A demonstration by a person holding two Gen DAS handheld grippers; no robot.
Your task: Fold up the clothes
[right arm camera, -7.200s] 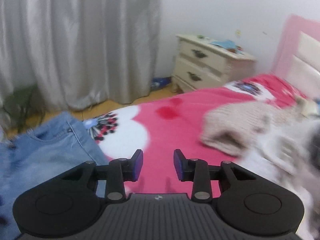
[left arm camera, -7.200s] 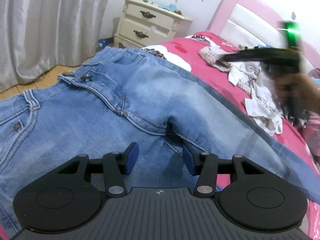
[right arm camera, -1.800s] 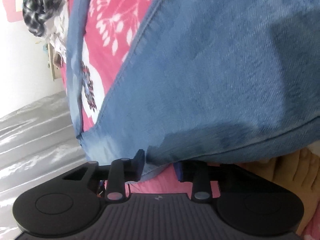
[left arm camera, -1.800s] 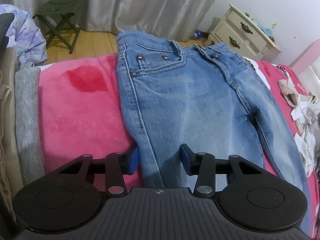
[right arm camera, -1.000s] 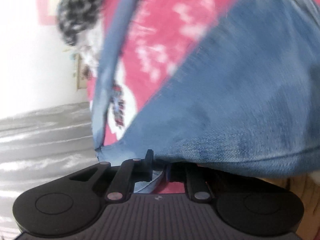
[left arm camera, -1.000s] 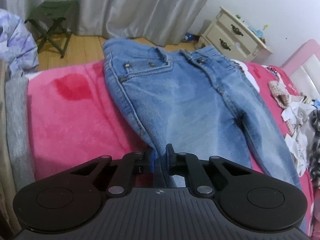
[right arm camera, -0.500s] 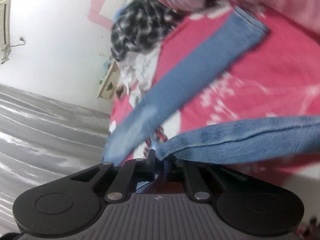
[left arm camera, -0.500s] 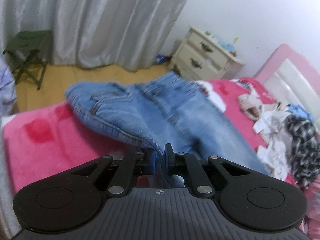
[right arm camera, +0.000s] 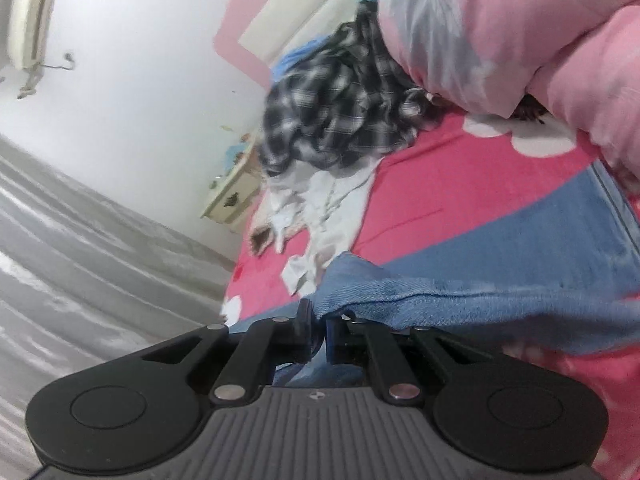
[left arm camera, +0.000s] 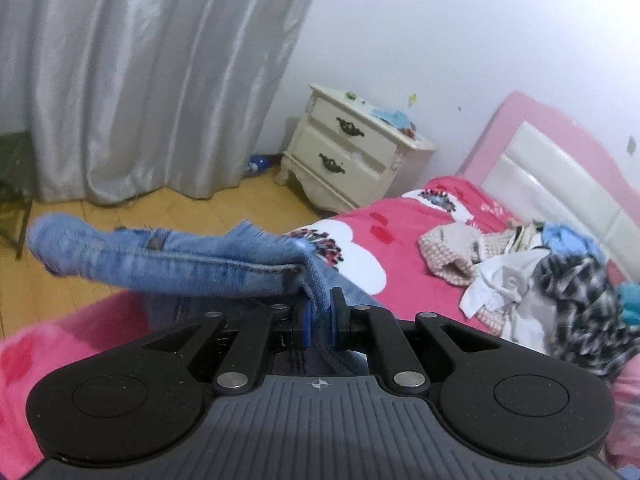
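A pair of blue jeans [left arm camera: 168, 266] is lifted off the pink bed [left arm camera: 400, 216]. My left gripper [left arm camera: 319, 320] is shut on a thick fold of the denim, and the waist end hangs out to the left over the floor. My right gripper [right arm camera: 319, 330] is shut on another edge of the jeans [right arm camera: 460, 300]. From there the cloth runs right, while one leg [right arm camera: 520, 232] lies flat on the bed beyond it.
A heap of unfolded clothes [left arm camera: 540, 280] with a checked shirt [right arm camera: 332, 108] lies near the pink headboard [left arm camera: 560, 168]. A cream nightstand [left arm camera: 352, 156] stands by grey curtains [left arm camera: 140, 72]. A pink quilt [right arm camera: 520, 32] is at the right.
Both grippers closed on the jeans about a second ago and have since lifted them. The waist end has risen off the bed and swung left; the cameras have tilted up.
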